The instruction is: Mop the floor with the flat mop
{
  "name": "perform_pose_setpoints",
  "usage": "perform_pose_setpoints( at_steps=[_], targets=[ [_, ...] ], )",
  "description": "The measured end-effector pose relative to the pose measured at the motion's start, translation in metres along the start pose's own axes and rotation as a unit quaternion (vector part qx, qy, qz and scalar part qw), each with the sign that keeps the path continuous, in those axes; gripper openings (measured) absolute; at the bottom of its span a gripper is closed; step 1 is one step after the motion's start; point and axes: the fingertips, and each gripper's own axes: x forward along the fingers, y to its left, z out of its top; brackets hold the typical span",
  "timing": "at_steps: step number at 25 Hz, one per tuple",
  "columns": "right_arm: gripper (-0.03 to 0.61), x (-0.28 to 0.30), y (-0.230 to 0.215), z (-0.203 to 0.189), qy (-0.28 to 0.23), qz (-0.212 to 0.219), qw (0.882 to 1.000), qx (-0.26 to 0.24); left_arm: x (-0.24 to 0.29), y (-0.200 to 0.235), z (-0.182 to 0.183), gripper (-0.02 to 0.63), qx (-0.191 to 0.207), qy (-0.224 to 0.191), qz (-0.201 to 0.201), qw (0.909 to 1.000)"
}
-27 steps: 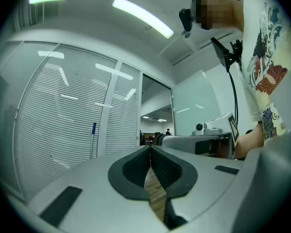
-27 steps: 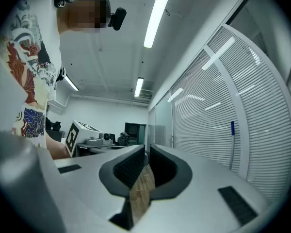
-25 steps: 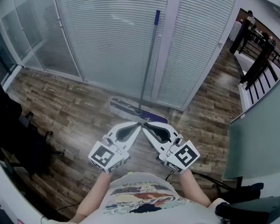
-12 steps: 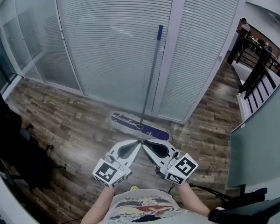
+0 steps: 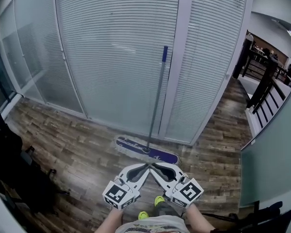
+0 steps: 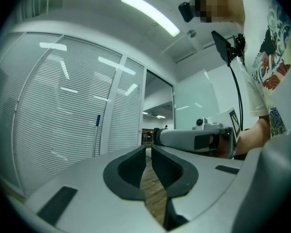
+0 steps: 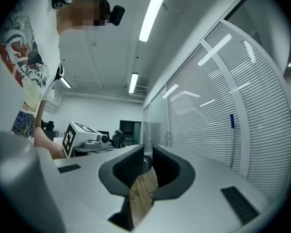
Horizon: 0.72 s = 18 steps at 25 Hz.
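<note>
A flat mop stands by itself against the glass partition: its purple head (image 5: 146,150) lies on the wood floor and its grey handle (image 5: 156,101) rises to a blue tip (image 5: 164,55). My left gripper (image 5: 145,166) and right gripper (image 5: 153,165) hang shut and empty, tips almost touching, just short of the mop head. In the left gripper view the shut jaws (image 6: 148,152) point past the right gripper (image 6: 194,139), with the mop handle (image 6: 97,130) at left. In the right gripper view the shut jaws (image 7: 148,154) show the mop handle (image 7: 232,142) at right.
The blind-covered glass partition (image 5: 116,57) runs across the back. Dark chairs and gear (image 5: 14,164) crowd the left. A black railing (image 5: 262,81) and a green wall (image 5: 276,144) stand on the right, with people far off behind the railing.
Both grippers have drawn back from the mop and now sit lower in the head view, with more floor between them and the mop head. The mop has not moved.
</note>
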Motion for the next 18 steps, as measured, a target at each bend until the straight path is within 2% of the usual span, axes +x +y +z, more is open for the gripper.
perform_pose_setpoints(
  at_steps=[3, 8, 13, 18],
  targets=[
    [0.048, 0.013, -0.01, -0.01, 0.016, 0.01, 1.0, 0.001, 0.013, 0.005, -0.013, 0.014, -0.001, 0.019, -0.011, 0.9998],
    [0.049, 0.028, -0.048, -0.024, 0.017, -0.001, 1.0, 0.008, 0.035, 0.033, -0.025, 0.014, -0.003, 0.035, 0.0, 0.9994],
    [0.049, 0.048, -0.114, -0.031, 0.021, -0.002, 1.0, 0.013, 0.072, 0.085, -0.017, 0.014, 0.004, 0.035, 0.027, 0.999],
    [0.049, 0.074, -0.195, -0.029, 0.011, -0.007, 0.999, 0.033, 0.138, 0.128, -0.013, 0.015, 0.004, 0.042, 0.024, 0.9988]
  ],
)
